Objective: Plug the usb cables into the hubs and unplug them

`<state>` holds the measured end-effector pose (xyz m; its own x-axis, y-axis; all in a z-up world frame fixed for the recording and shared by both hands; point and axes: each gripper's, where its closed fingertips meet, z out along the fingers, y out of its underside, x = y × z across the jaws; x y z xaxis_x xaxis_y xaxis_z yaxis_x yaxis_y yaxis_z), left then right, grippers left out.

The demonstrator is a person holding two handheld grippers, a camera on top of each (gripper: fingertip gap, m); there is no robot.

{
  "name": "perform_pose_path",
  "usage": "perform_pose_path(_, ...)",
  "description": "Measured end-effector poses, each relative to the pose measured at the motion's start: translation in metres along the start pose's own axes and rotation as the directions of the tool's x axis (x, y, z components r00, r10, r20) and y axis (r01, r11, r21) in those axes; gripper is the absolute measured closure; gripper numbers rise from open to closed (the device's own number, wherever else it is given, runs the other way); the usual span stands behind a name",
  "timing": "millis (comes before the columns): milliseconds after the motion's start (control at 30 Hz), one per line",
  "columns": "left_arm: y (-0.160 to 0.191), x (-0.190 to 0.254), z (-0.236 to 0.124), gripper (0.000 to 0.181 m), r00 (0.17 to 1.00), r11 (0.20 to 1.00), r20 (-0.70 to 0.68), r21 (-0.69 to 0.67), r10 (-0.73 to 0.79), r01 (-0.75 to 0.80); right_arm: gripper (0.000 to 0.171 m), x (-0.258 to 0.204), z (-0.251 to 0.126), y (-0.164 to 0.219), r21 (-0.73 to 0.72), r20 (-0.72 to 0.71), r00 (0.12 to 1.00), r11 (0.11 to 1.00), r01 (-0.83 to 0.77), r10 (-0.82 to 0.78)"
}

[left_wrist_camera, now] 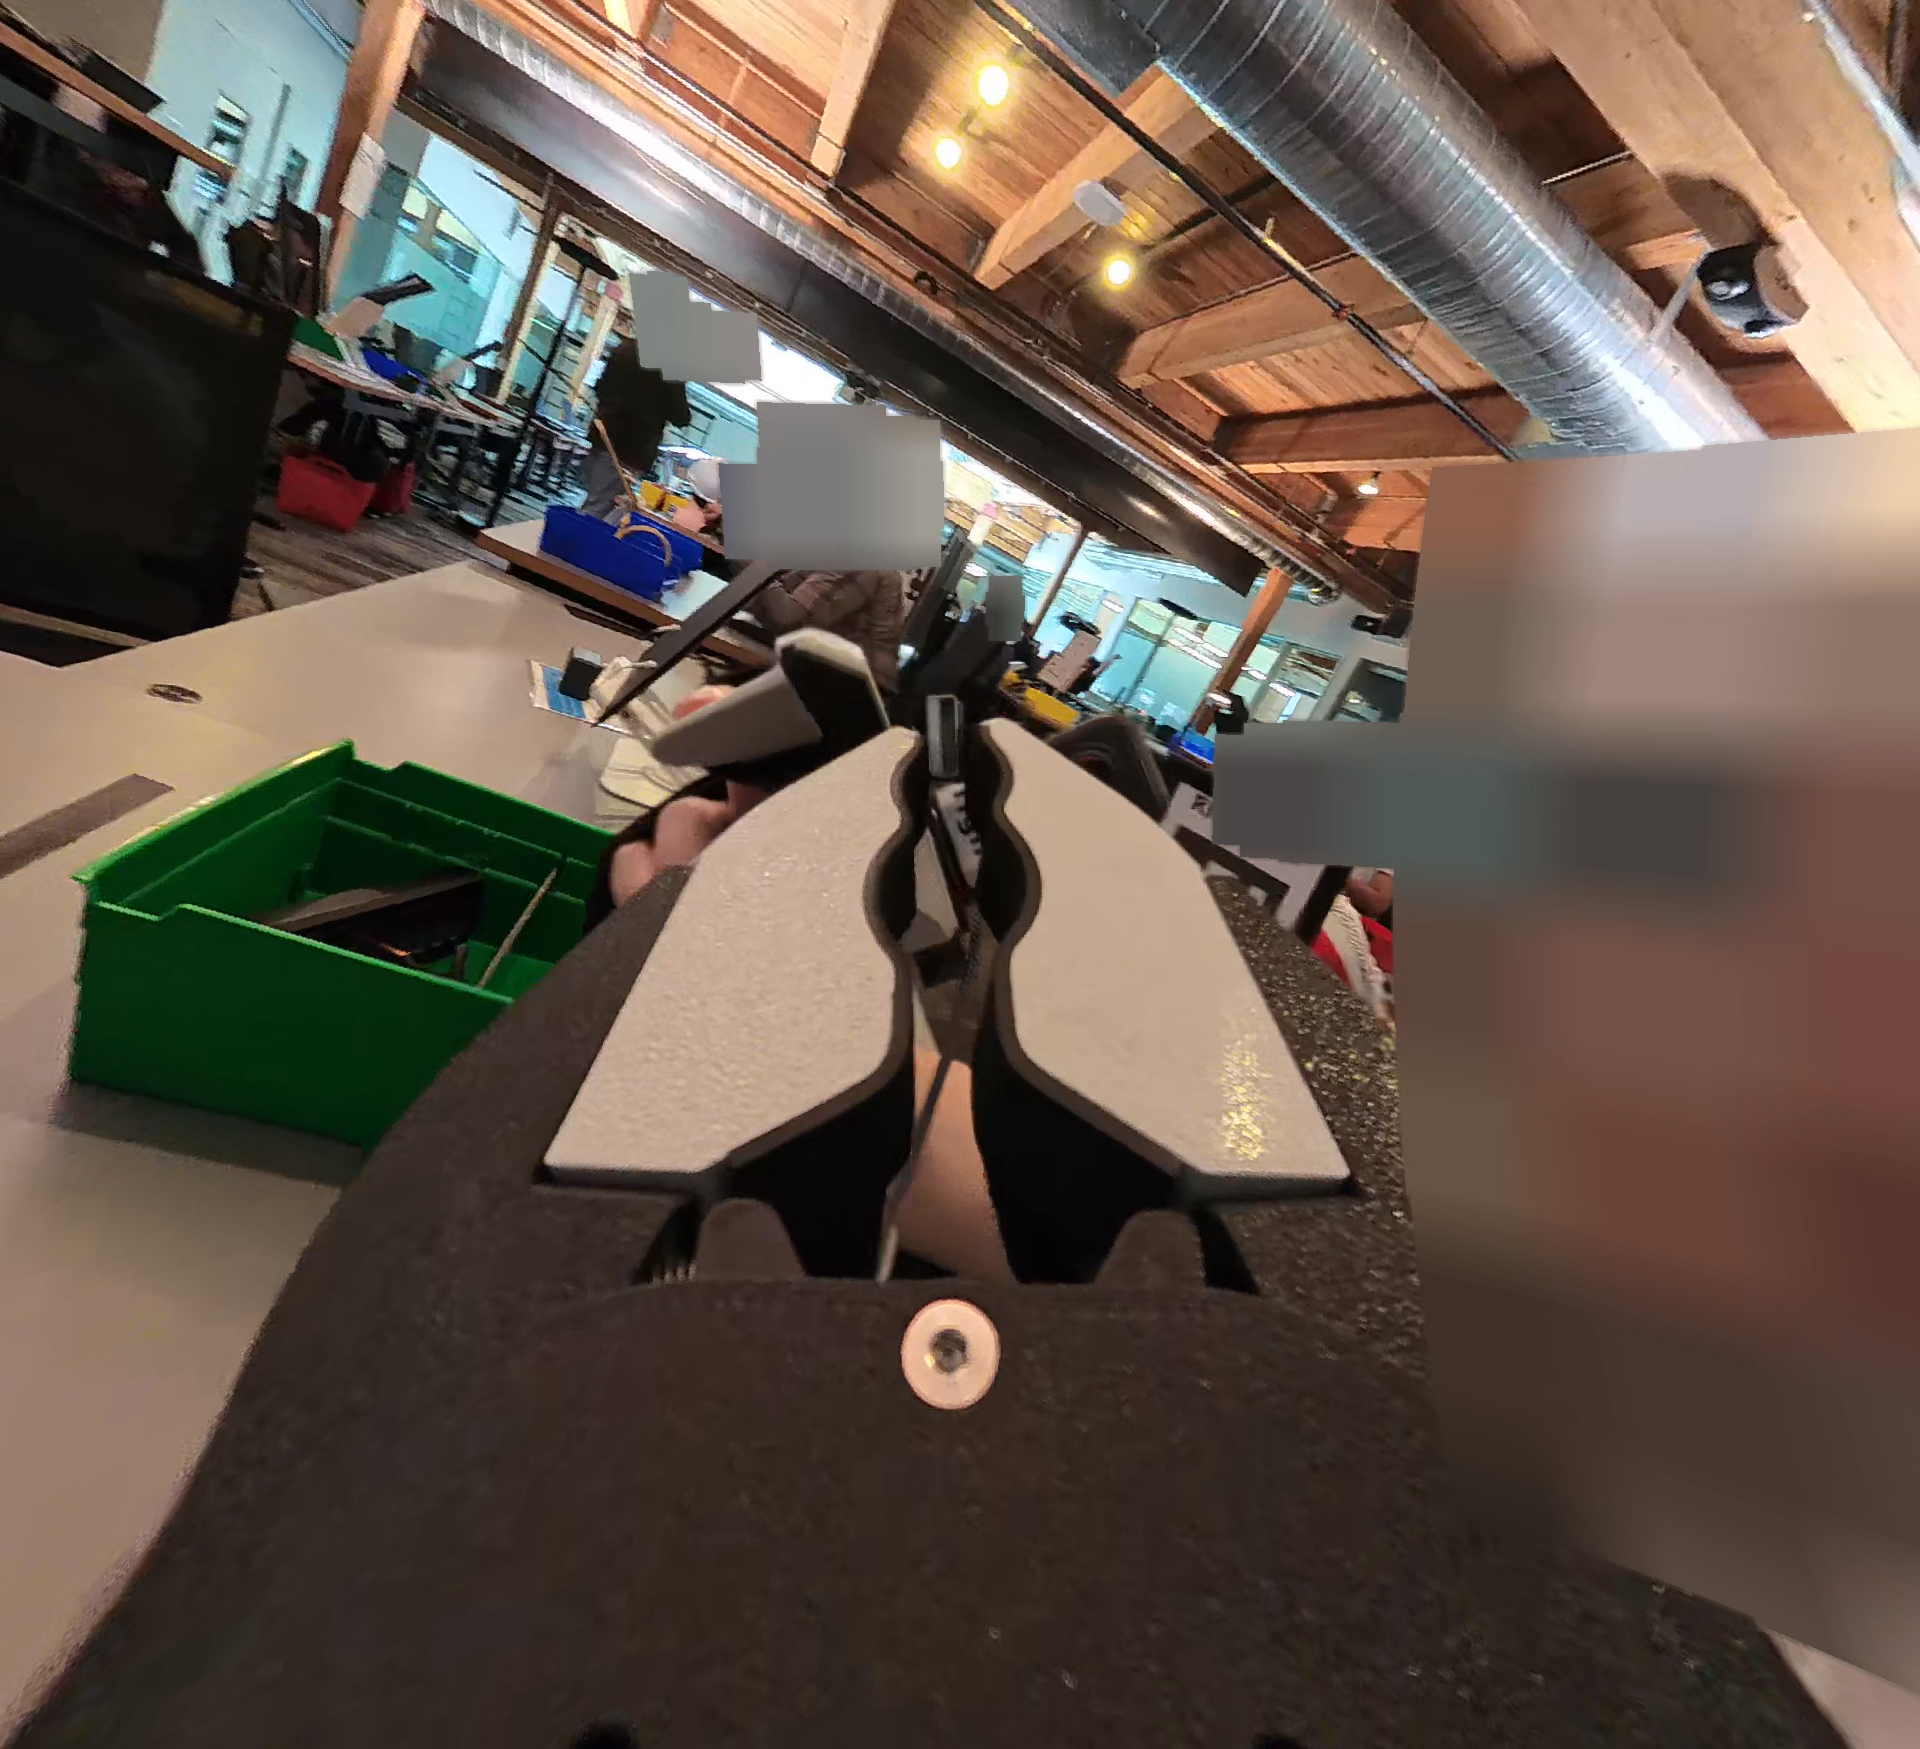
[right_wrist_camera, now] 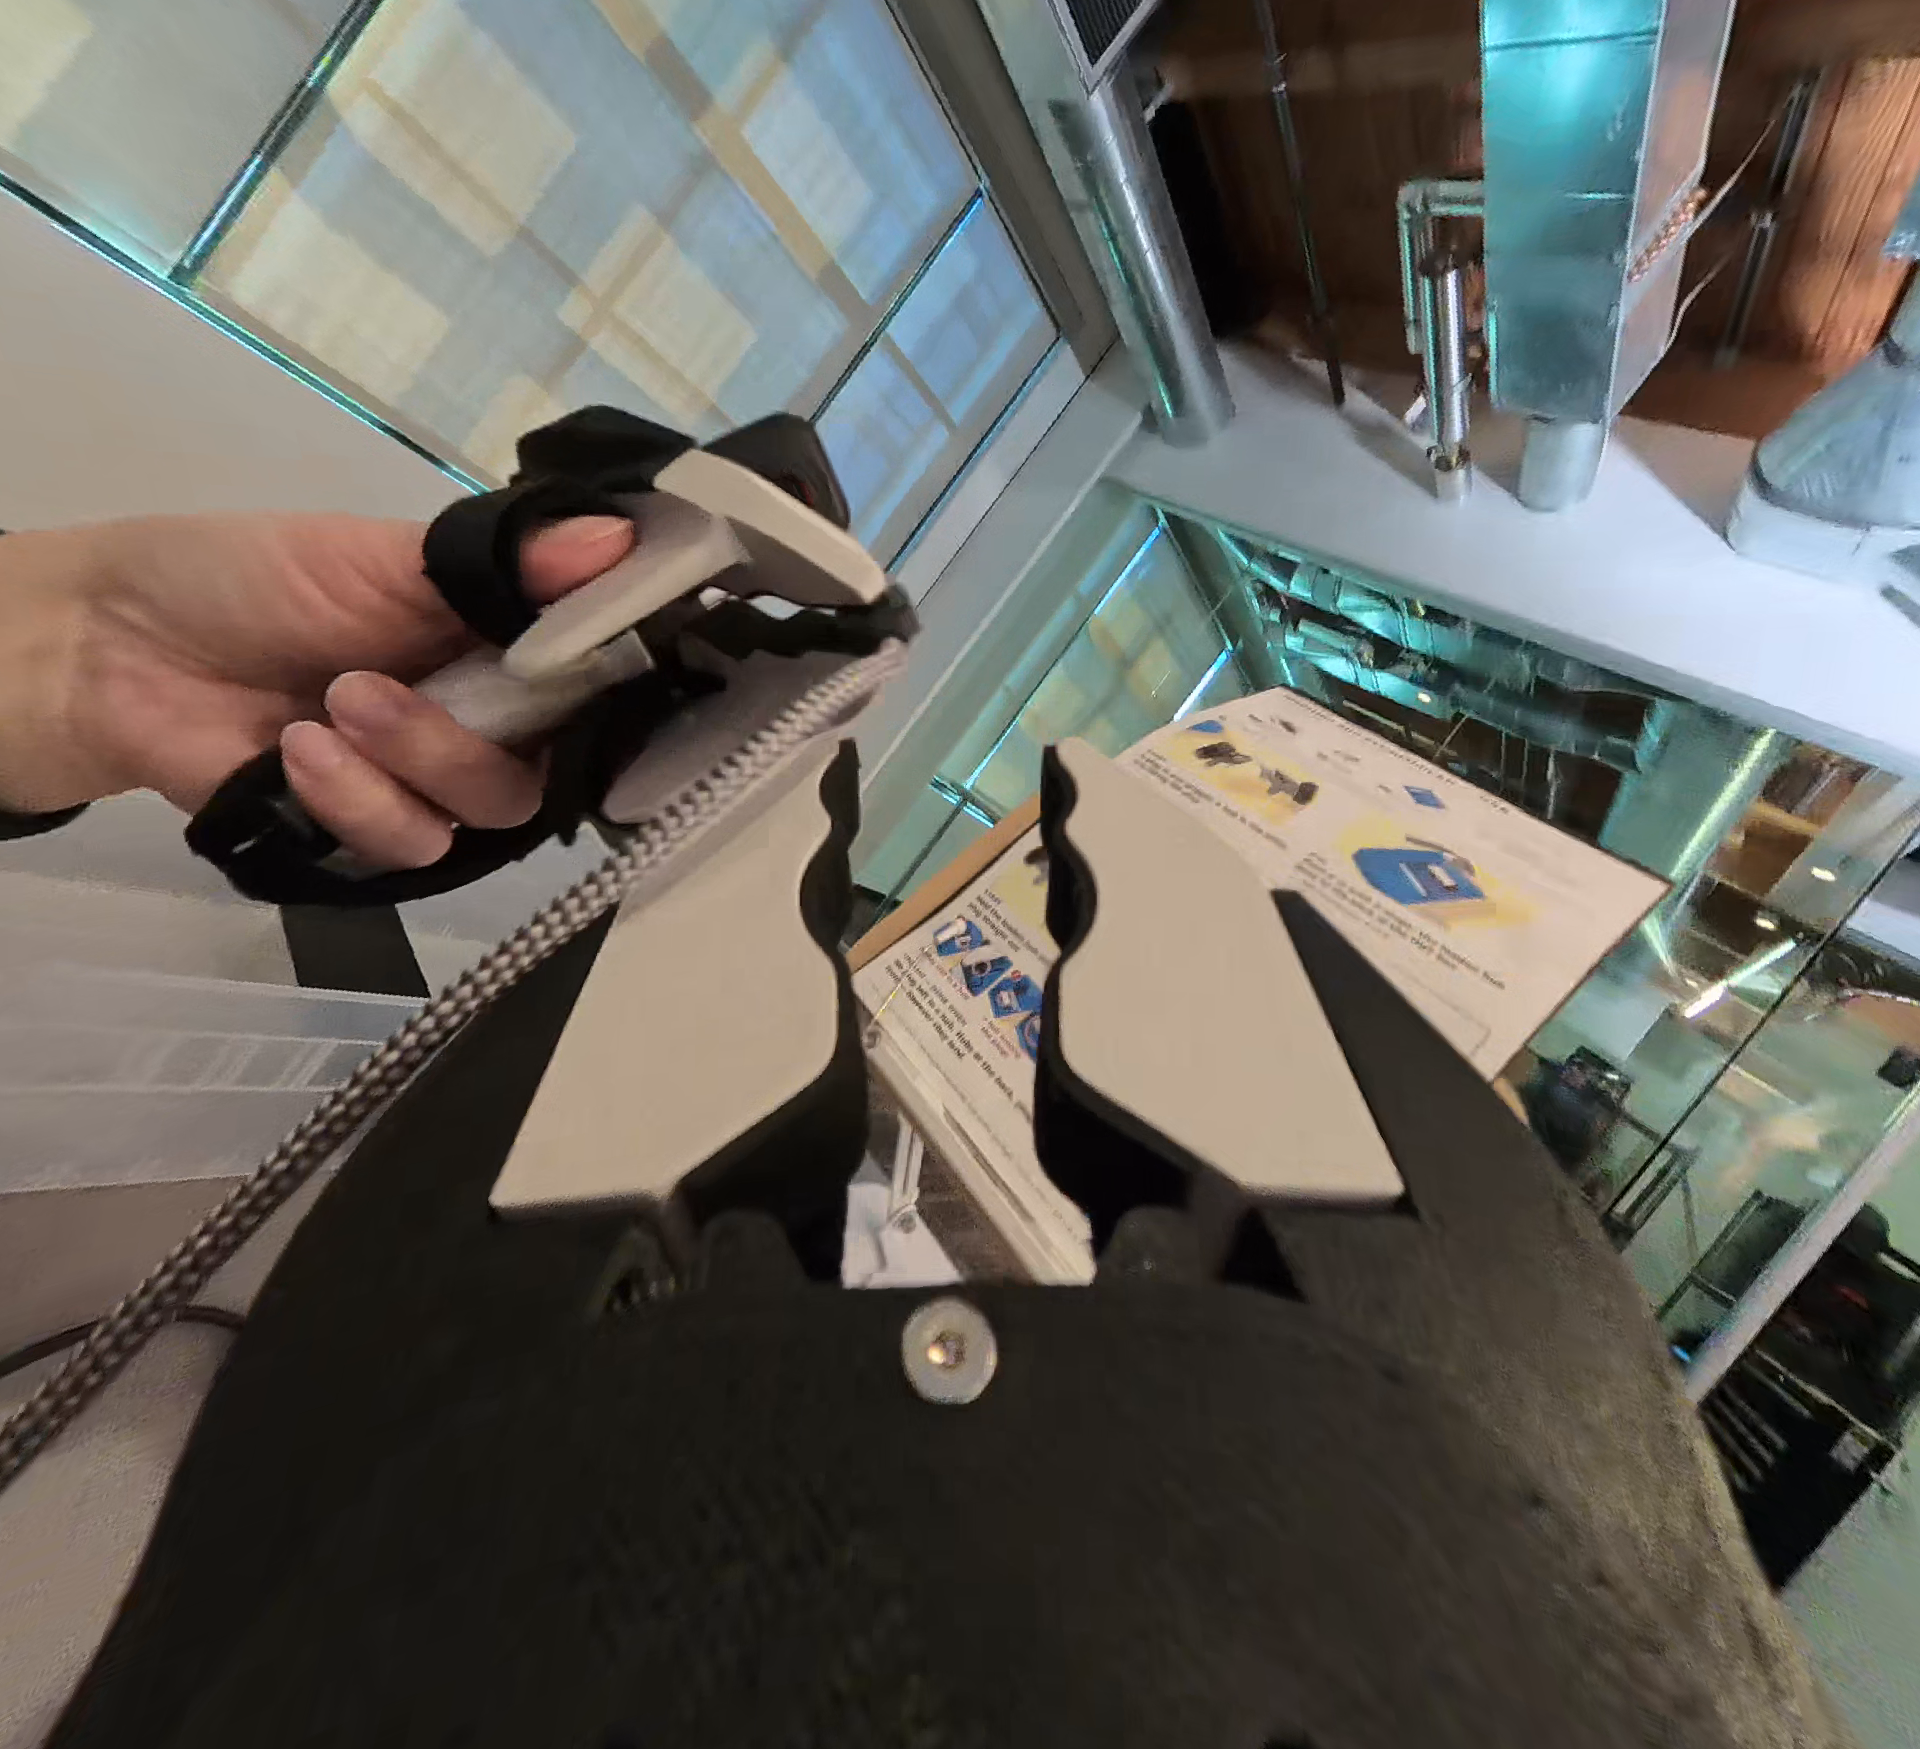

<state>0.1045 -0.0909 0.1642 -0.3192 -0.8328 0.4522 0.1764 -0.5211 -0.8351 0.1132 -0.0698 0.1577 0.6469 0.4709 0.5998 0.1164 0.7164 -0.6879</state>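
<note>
My left gripper (left_wrist_camera: 948, 749) is raised off the table and shut on a black USB plug (left_wrist_camera: 942, 725), whose tip sticks out past the fingertips. Its thin cable (left_wrist_camera: 930, 1117) runs back between the fingers. My right gripper (right_wrist_camera: 948, 759) is open and empty and tilted up toward the windows. It also shows in the left wrist view (left_wrist_camera: 800, 697), just left of and behind the plug. In the right wrist view a hand holds the left gripper (right_wrist_camera: 883, 634) up and to the left. A grey braided cable (right_wrist_camera: 436, 1003) hangs from it across my right gripper's left finger. No hub shows clearly.
A green plastic bin (left_wrist_camera: 197, 993) with dark items inside stands on the grey table (left_wrist_camera: 156, 1284) to the left. A blue bin (left_wrist_camera: 613, 546) and people are at tables farther back. An illustrated board (right_wrist_camera: 1382, 878) leans beyond my right gripper. Only a small space, under 4 cm, lies between the two pairs of fingers.
</note>
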Motion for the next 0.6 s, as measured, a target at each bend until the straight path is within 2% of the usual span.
perform_pose_path(133,0.001,-0.017,-0.006,0.175,0.99,0.998,0.126,-0.029,0.06,-0.057,0.148,-0.009,0.003,-0.002,0.034,-0.014,0.998,0.998,-0.053,0.054)
perform_pose_path(300,0.004,-0.027,-0.009,0.175,0.987,0.999,0.159,-0.034,0.004,0.002,0.152,-0.011,0.005,0.007,-0.042,-0.013,0.999,0.998,0.045,-0.046)
perform_pose_path(433,0.007,-0.035,-0.011,0.175,0.983,0.998,0.176,-0.041,-0.046,0.054,0.161,-0.013,0.004,0.016,-0.107,0.023,0.988,0.982,0.155,-0.153)
perform_pose_path(600,0.01,-0.035,-0.012,0.175,0.983,0.994,0.161,-0.056,-0.084,0.094,0.163,-0.015,0.002,0.018,-0.13,0.074,0.981,0.974,0.185,-0.177)
